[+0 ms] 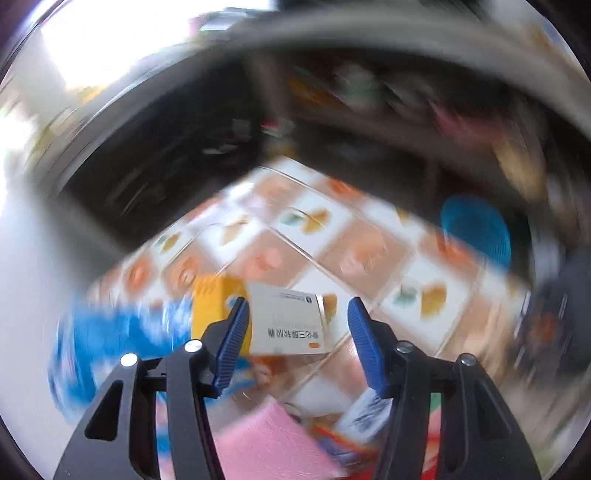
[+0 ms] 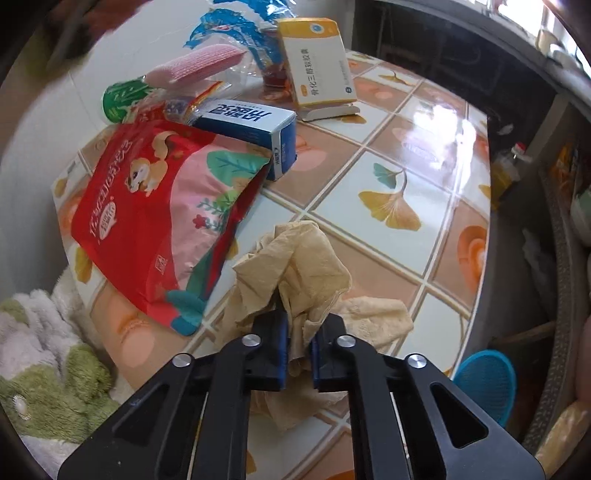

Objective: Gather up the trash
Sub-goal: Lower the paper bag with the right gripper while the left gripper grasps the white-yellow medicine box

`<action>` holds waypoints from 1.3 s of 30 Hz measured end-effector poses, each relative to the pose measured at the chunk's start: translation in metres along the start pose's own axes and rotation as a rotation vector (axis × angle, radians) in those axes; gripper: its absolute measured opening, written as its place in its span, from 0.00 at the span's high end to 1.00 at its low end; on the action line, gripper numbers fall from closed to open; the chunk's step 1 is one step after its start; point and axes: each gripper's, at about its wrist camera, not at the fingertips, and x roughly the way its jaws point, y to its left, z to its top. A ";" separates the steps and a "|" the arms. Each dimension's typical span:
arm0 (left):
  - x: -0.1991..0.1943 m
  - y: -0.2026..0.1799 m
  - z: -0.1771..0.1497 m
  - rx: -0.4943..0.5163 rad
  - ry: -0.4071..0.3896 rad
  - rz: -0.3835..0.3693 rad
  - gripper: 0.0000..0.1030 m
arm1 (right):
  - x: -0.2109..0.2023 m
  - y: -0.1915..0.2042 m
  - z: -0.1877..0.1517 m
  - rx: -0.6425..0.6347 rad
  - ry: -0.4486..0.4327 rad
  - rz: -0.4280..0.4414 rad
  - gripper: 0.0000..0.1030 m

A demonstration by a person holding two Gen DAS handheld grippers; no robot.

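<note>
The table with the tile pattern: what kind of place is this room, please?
Most likely a lived-in home, perhaps a dining or living area. The table has a glossy cover with printed leaves, and on it lie everyday packages: a red snack bag and a medicine box. A plush blanket lies beside it.

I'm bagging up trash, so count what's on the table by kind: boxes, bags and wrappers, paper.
Boxes: 2, the white and yellow box and the blue box
Bags and wrappers: 2, the red snack bag and the clear blue-printed wrapper
Crumpled paper: 1, the tan paper
Total: 5
</note>
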 end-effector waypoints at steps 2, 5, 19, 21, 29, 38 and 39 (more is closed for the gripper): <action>0.014 -0.006 0.009 0.208 0.036 0.011 0.30 | -0.002 -0.007 -0.002 0.039 0.006 0.021 0.94; 0.033 -0.015 0.014 0.440 0.110 0.007 0.17 | -0.001 -0.029 -0.002 0.109 0.015 0.065 0.94; 0.121 -0.037 0.003 1.010 0.515 0.093 0.06 | 0.007 -0.065 -0.002 0.202 -0.029 0.196 0.94; 0.130 -0.038 0.002 1.017 0.559 0.081 0.06 | 0.004 -0.066 -0.006 0.215 -0.038 0.212 0.94; 0.149 -0.047 -0.017 1.096 0.709 0.014 0.05 | -0.002 -0.070 -0.015 0.231 -0.057 0.223 0.94; 0.154 -0.044 -0.002 1.006 0.642 0.056 0.19 | -0.001 -0.075 -0.017 0.272 -0.078 0.233 0.94; 0.152 -0.044 0.000 0.996 0.631 0.060 0.19 | -0.001 -0.075 -0.018 0.277 -0.079 0.231 0.94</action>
